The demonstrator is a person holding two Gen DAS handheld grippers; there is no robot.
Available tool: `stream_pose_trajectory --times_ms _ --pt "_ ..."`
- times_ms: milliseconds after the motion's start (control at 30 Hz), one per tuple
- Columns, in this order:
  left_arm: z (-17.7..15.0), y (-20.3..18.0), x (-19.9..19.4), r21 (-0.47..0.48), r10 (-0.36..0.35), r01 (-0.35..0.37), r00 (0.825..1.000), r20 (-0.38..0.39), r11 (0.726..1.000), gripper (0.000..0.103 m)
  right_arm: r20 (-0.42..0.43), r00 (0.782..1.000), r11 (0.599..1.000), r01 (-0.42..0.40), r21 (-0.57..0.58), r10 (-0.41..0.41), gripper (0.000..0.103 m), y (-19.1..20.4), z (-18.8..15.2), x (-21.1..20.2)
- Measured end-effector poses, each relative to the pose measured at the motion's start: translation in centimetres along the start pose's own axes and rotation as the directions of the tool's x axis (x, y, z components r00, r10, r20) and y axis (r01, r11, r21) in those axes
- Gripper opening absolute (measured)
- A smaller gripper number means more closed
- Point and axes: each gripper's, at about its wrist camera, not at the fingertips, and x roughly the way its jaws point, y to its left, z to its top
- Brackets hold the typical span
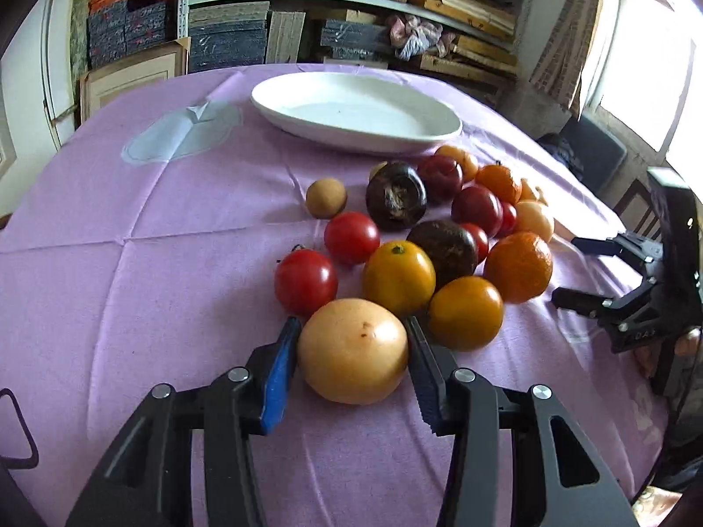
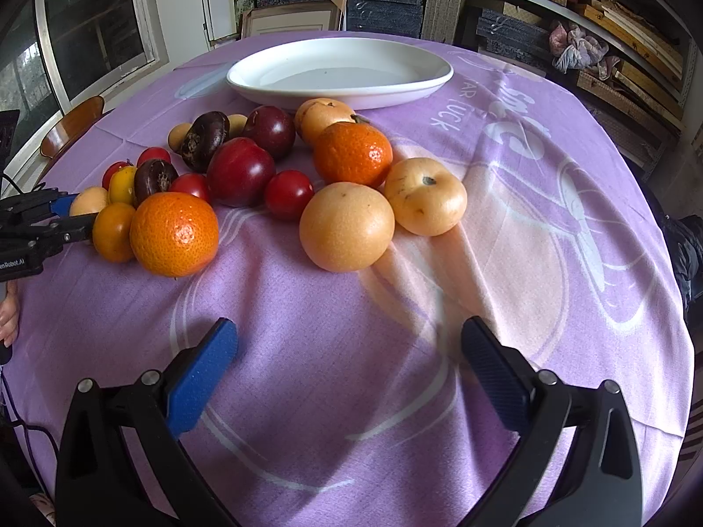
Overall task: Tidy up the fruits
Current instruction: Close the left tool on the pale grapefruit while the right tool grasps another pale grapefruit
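Observation:
A heap of fruit lies on the purple tablecloth (image 1: 132, 307): red tomatoes (image 1: 306, 282), yellow ones (image 1: 398, 277), oranges (image 1: 518, 266), dark plums (image 2: 240, 171) and dark brown fruits (image 1: 395, 196). My left gripper (image 1: 351, 342) is shut on a pale yellow round fruit (image 1: 353, 351) at the near edge of the heap, with both pads pressed on its sides. It also shows in the right wrist view, where the left gripper (image 2: 72, 213) reaches in from the left edge. My right gripper (image 2: 347, 351) stands open over bare cloth, short of two pale fruits (image 2: 347, 226).
A white oval plate (image 1: 439, 131) sits beyond the fruit, nothing on it. Shelves stacked with boxes and boards (image 1: 246, 39) line the far wall. A chair back (image 2: 72, 125) stands by the table's left side. A window (image 1: 637, 66) lights the right.

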Motion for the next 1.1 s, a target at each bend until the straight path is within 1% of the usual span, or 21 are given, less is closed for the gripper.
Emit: stream_pose_trajectory --times_ms 100,267,300,367,433,467,500,567,633,667,767,833,967,1067,1100 --pt "0.0 0.0 0.0 0.007 0.004 -0.004 1.0 0.0 1.0 0.048 0.0 1.0 1.0 0.0 0.0 0.0 0.099 0.0 0.0 0.0" --pt "-0.4 -1.5 -0.5 0.062 0.078 -0.079 0.997 0.022 0.995 0.047 0.001 1.0 1.0 -0.003 0.002 0.003 0.099 0.0 0.0 -0.1" --pt "-0.4 -1.8 -0.7 0.07 0.083 -0.085 0.996 0.031 0.994 0.047 0.007 1.0 1.0 -0.011 0.007 0.011 0.099 -0.1 -0.1 -0.2" --pt "-0.7 -2.3 -1.4 0.082 0.093 -0.098 0.994 0.064 0.992 0.047 0.03 0.998 0.998 -0.051 0.028 0.05 0.099 -0.5 -0.2 -0.7" --pt "-0.7 -2.7 -1.8 0.098 0.115 -0.124 0.989 0.093 0.987 0.047 0.078 0.994 0.996 -0.078 0.048 0.074 0.098 -1.0 -0.2 -1.6" --pt "-0.8 -2.8 -2.0 0.106 0.115 -0.125 0.988 0.099 0.986 0.047 0.107 0.992 0.996 -0.076 0.045 0.071 0.09 -1.0 -0.2 -2.0" --pt "-0.8 -2.9 -2.0 0.108 0.111 -0.122 0.989 0.1 0.987 0.047 0.124 0.99 0.997 -0.066 0.033 0.061 0.073 -0.9 -0.2 -2.3" --pt "-0.8 -3.0 -2.1 0.11 0.101 -0.112 0.99 0.101 0.988 0.047 0.123 0.99 0.998 -0.069 0.012 0.067 0.059 -0.7 0.1 -2.2" --pt "-0.6 -2.9 -2.1 0.101 0.088 -0.098 0.991 0.101 0.99 0.047 0.075 0.992 0.995 -0.097 0.001 0.097 0.059 -0.6 0.6 -1.2" --pt "-0.6 -2.8 -2.1 0.098 0.084 -0.094 0.991 0.101 0.991 0.047 0.063 0.994 0.996 -0.09 -0.004 0.09 0.059 -0.5 0.8 -0.9" --pt "-0.6 -2.9 -2.2 0.095 0.071 -0.081 0.992 0.102 0.992 0.047 0.103 0.994 0.999 -0.019 -0.036 0.022 0.059 -0.2 1.9 -1.0" --pt "-0.6 -2.8 -2.2 0.09 0.059 -0.068 0.993 0.099 0.994 0.047 0.101 0.995 0.999 -0.012 -0.037 0.015 0.059 -0.3 2.8 -0.8" --pt "-0.6 -2.6 -1.9 0.078 0.04 -0.047 0.996 0.084 0.996 0.047 0.085 0.996 0.997 0.018 -0.073 -0.012 0.053 0.6 3.4 0.0" --pt "-0.6 -2.5 -1.7 0.071 0.029 -0.035 0.997 0.073 0.997 0.047 0.057 0.998 0.998 0.013 -0.066 -0.009 0.052 0.6 3.3 1.1" --pt "-0.6 -2.4 -1.7 0.066 0.025 -0.03 0.997 0.07 0.997 0.047 0.05 0.999 0.998 -0.003 -0.06 0.006 0.047 0.4 3.4 1.4"
